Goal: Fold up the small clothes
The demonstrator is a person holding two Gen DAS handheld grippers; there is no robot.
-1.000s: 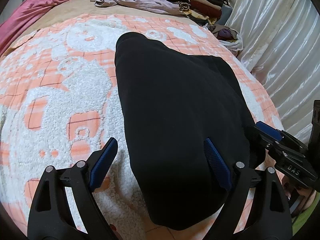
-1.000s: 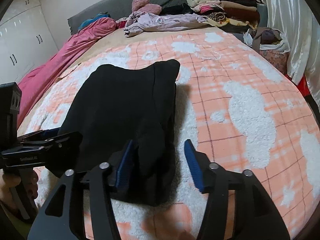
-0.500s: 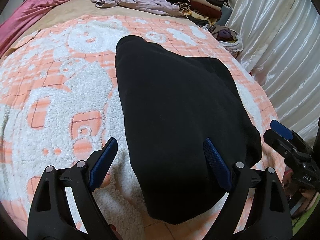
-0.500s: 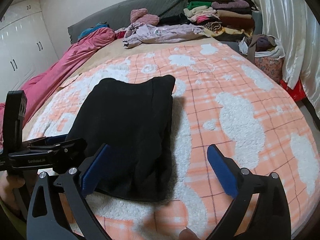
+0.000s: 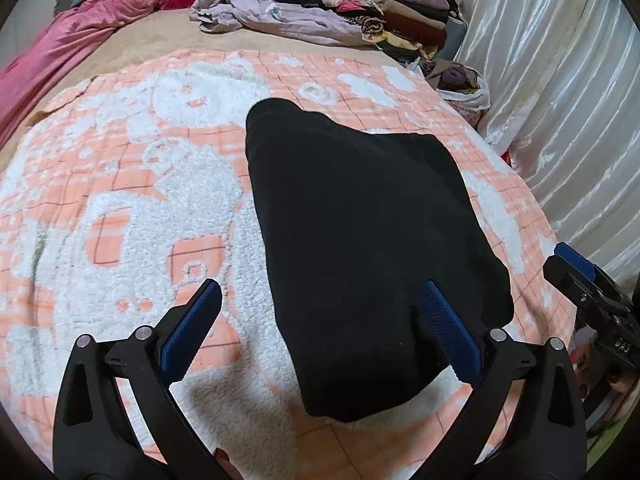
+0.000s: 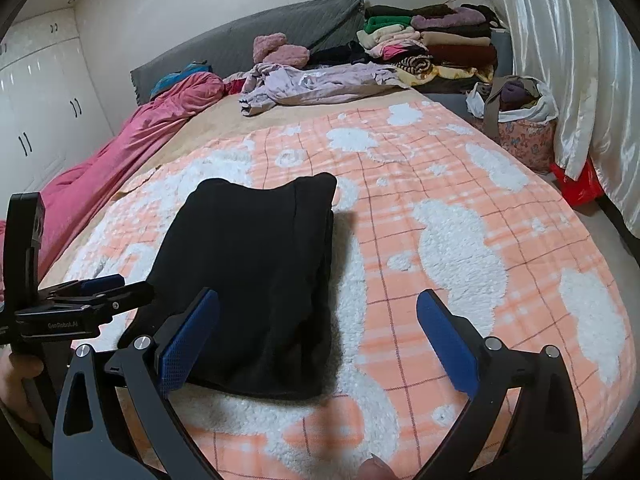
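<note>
One folded black garment lies on the one orange-and-white blanket; two grippers are over it, the left gripper and the right gripper, each with two blue-padded fingers; one pink duvet runs along the far side; one crumpled lilac garment sits loose near the headboard; one stack of folded clothes stands in the corner, too many layers to count surely; one bag of clothes beside the bed.
</note>
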